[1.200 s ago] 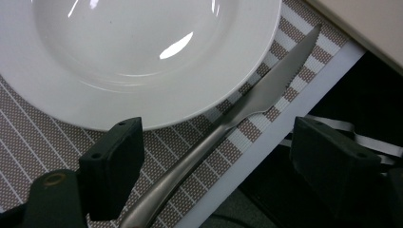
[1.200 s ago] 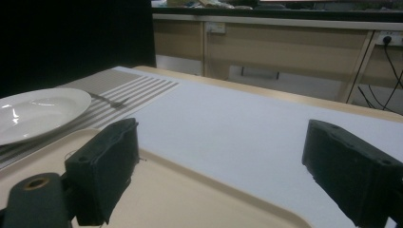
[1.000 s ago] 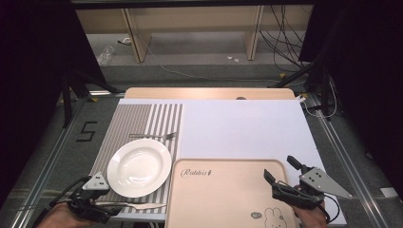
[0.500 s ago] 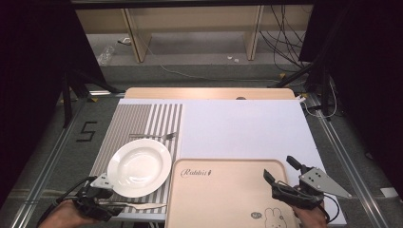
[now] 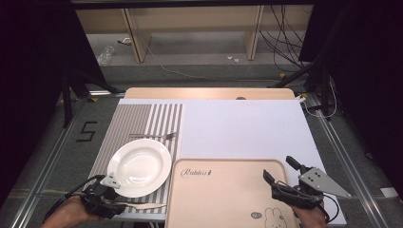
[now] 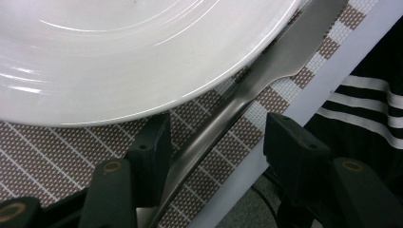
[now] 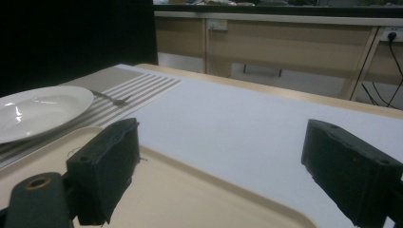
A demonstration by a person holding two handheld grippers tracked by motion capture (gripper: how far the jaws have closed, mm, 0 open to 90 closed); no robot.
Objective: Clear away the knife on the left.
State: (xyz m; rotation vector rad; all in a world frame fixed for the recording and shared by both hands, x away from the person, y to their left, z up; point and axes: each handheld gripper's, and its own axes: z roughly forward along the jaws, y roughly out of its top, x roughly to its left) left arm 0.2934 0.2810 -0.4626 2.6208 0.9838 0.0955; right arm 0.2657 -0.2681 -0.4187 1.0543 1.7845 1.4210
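Knife (image 6: pixel 247 102), a silver table knife with serrated blade, lay on the striped placemat (image 6: pixel 57 156) just beside the white plate (image 6: pixel 123 52). Left gripper (image 6: pixel 216 142) had lowered, its jaws closing astride the handle, not yet gripping. Right gripper (image 7: pixel 221 166) hovered open over the beige tray (image 7: pixel 190 199).

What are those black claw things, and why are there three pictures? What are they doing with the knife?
A person holds a two-jaw gripper in each hand. One camera looks down from above; one rides on each gripper. On the table lie a striped placemat, a white plate, a fork, a knife and a beige tray. The left gripper has its jaws on either side of the knife handle; they have just been closing but are not squeezing it yet. The right gripper waits open over the tray, holding nothing.
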